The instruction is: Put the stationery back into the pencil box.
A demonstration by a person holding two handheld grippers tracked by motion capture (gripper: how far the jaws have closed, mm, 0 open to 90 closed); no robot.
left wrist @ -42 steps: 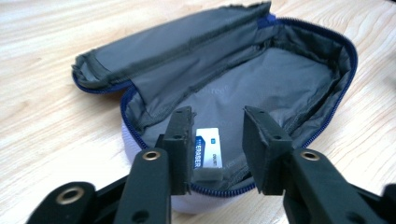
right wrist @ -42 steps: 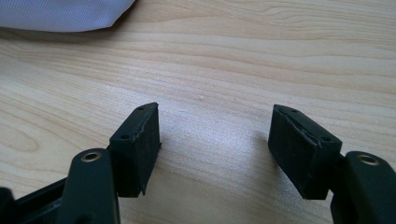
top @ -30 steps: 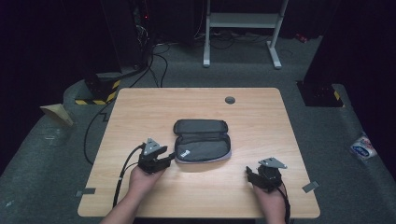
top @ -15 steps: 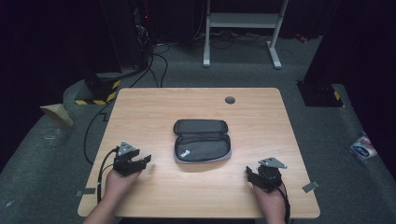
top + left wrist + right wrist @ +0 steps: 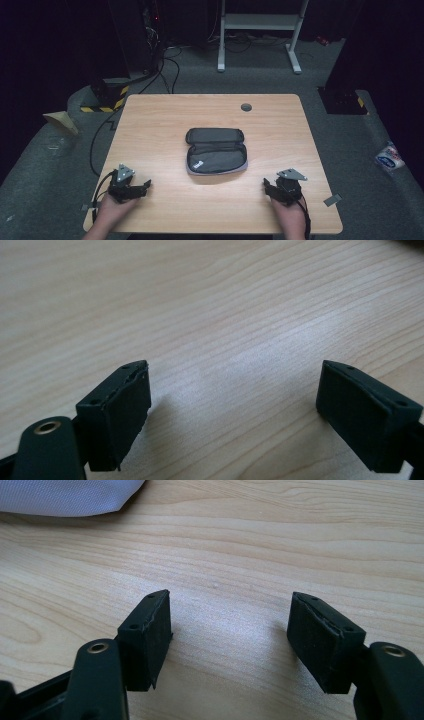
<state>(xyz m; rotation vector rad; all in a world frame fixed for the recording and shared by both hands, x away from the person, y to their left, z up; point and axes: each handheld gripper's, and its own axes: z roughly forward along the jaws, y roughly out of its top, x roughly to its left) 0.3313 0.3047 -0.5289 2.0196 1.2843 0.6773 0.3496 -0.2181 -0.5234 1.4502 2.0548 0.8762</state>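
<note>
Both empty: left gripper (image 5: 146, 186) just opened wide, right gripper (image 5: 265, 186) parted. Approach the case (image 5: 216, 157) level, gently.

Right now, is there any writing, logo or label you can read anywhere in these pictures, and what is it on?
No text can be read as words.
Small white mark on the dark pouch on the table: too small to read.
Blue print on the white packet on the floor at right: too blurred to read.
Yellow and black hazard stripes on the floor beyond the table's left corner: a warning pattern, no words.
</note>
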